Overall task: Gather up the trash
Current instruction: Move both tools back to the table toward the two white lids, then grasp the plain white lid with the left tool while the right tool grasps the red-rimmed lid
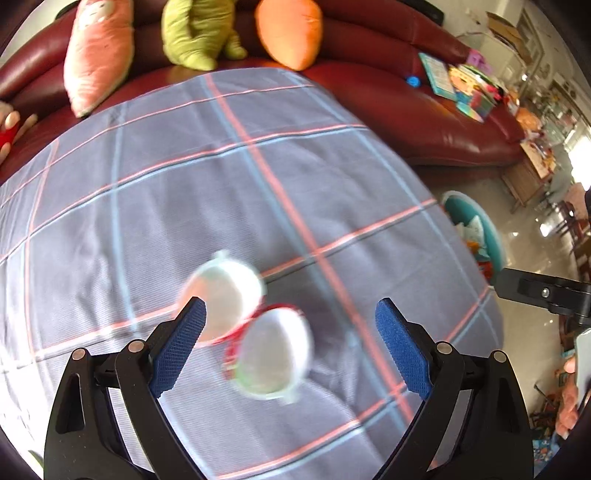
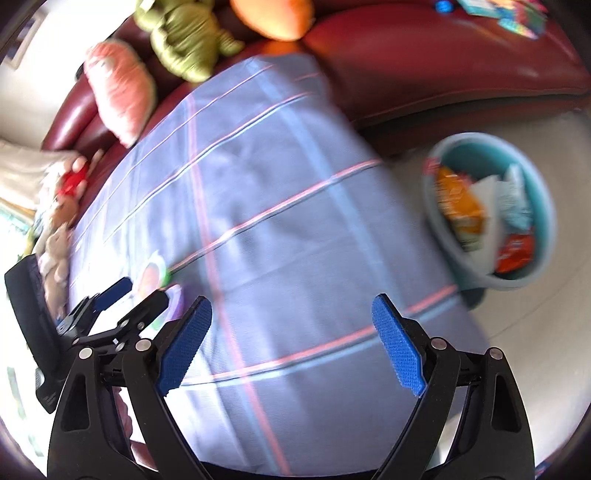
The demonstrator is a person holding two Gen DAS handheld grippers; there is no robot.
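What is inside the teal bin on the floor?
The bin holds crumpled wrappers: an orange snack bag, white paper, a pale blue packet and a red one. Anything beneath them is covered.

Dark red leather sofa behind a plaid-clothed table, glossy pale floor alongside.

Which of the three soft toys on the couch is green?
The middle toy is green. It sits on the couch between the pink toy on its left and the orange toy on its right.
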